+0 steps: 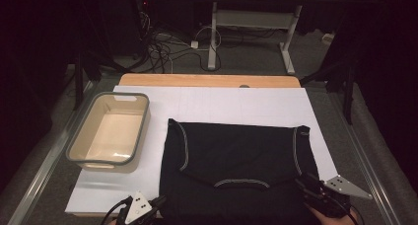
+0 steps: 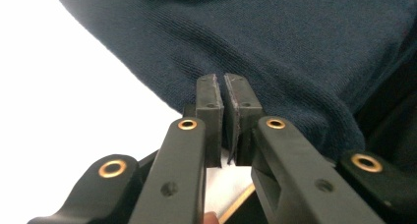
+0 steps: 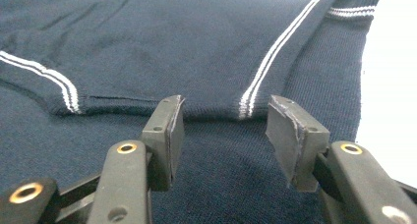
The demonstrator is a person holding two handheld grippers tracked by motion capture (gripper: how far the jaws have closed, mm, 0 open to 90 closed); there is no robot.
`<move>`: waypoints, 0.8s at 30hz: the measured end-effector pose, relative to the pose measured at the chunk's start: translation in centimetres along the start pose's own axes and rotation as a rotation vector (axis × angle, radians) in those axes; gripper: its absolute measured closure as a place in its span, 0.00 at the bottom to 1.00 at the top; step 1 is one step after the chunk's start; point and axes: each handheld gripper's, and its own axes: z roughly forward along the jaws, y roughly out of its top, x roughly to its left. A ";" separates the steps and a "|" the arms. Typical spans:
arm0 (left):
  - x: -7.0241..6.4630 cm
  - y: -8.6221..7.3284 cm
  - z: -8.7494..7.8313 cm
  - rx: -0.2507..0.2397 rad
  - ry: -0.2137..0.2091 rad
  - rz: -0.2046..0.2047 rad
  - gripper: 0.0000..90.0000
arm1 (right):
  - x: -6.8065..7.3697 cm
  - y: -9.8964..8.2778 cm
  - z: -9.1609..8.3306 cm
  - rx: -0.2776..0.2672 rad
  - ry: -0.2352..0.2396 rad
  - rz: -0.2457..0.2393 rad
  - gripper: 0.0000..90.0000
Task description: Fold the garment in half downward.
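Left to right across the high view: a grey-rimmed plastic bin (image 1: 109, 131) stands empty on the white sheet (image 1: 236, 104) covering the wooden table (image 1: 207, 80); just beside it lies a dark navy knit garment (image 1: 236, 156) with white-striped trim, folded flat and reaching the near edge. Your left gripper (image 1: 158, 201) sits at the garment's near left corner, its jaws pressed together; the left gripper view places the pads at the knit's rolled edge (image 2: 275, 86), but you cannot tell from it whether any cloth lies between them. Your right gripper (image 1: 306, 186) rests at the near right corner with its jaws spread, nothing pinched; the right gripper view shows them standing over the fabric below a striped band (image 3: 255, 81). Risks, as judgement: if the left pads closed short of the edge, lifting would leave that corner behind and skew the fold; if the right jaws close on one layer alone, the folded layers could slide apart; uneven lifting could drag the garment against the bin. The high view alone gives the garment's outline and the bin's position; the gripper views alone give the knit texture, edge thickness, and pad spacing.
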 end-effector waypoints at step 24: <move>-1.4 -0.9 -0.9 0.028 -0.039 0.018 0.95 | -0.6 -1.0 -1.7 -0.006 -0.032 0.024 0.56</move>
